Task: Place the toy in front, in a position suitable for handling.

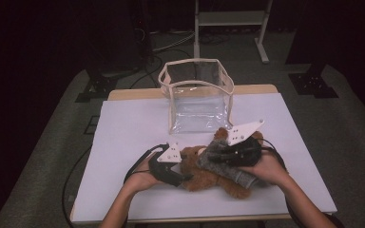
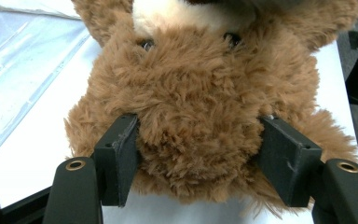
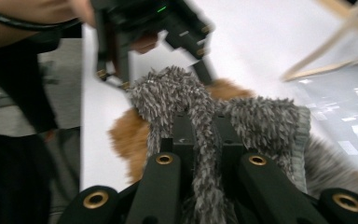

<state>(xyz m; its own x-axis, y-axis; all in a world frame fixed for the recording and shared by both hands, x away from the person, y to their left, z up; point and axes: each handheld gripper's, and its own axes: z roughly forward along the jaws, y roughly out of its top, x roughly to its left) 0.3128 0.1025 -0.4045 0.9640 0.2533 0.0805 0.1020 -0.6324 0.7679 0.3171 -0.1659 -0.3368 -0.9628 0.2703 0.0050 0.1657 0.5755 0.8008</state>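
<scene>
High view: teddy bear [image 1: 209, 176] near table [image 1: 123, 128] front edge, partly hidden by grippers. Left gripper [image 2: 200, 154] clamps bear's head; right gripper [image 3: 205, 135] pinches grey garment [image 3: 256, 126], blurred.

High view looks down and forward over the white table [image 1: 123, 128]. Left gripper view sits close at the teddy bear [image 2: 200, 107], facing its head. Right gripper view, tilted, is close over the bear's grey sweater [image 3: 200, 116]. All share the bear.
</scene>
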